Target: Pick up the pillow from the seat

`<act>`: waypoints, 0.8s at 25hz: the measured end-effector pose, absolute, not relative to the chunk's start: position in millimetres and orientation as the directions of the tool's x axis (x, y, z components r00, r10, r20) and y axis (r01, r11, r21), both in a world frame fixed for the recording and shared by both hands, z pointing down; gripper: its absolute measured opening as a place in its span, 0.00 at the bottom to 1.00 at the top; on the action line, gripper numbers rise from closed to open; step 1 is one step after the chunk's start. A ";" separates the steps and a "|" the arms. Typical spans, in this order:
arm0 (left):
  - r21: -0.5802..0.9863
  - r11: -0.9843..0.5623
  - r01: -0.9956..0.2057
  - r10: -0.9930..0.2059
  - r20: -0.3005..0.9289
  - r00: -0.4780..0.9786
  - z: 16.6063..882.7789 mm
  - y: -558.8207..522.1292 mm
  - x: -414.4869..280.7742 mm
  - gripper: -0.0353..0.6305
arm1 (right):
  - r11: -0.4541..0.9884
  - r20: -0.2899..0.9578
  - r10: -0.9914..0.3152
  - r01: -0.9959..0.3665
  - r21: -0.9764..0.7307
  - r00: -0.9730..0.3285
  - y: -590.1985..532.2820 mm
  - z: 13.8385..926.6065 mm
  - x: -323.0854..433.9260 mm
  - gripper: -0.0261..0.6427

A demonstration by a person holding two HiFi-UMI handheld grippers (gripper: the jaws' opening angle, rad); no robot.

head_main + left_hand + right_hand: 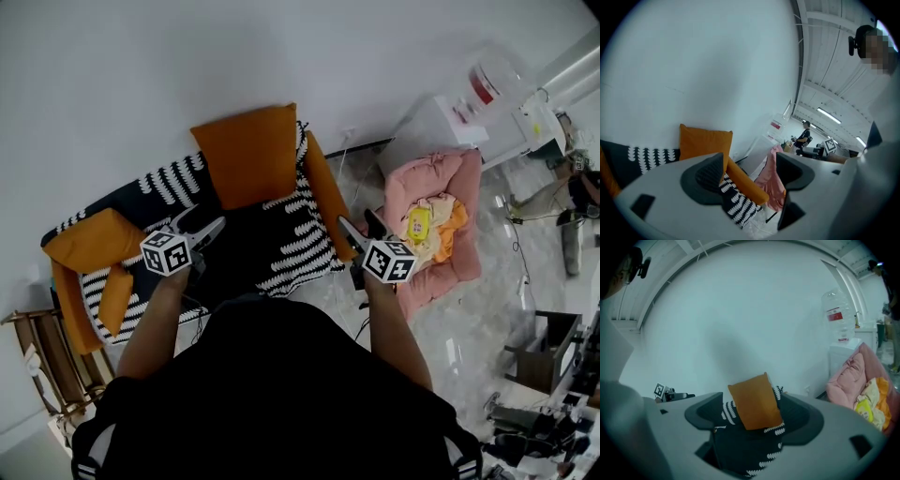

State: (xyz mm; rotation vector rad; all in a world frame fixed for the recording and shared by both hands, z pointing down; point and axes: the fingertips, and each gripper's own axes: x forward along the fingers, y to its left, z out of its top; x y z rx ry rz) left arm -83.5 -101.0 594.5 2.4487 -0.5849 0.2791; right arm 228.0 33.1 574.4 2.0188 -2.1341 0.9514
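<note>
Ahead of our left gripper and right gripper, both gaping wide and empty, we see the orange pillow propped on the striped chair.

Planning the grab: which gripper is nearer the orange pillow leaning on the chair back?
Left. The left gripper is over the seat before the pillow; the right gripper is beyond the armrest.

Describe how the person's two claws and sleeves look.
The left claw and right claw each have a pale grey body with two dark pads and carry a white cube printed with black square markers. The person wears a black short-sleeved top with white stripes on the sleeves.
</note>
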 end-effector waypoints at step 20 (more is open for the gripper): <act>0.501 -0.712 -0.493 -0.373 0.325 0.869 597.4 -217.7 -100.7 0.58 | -0.019 0.453 -0.877 -0.931 -0.364 -0.159 -89.3 565.3 207.6 0.60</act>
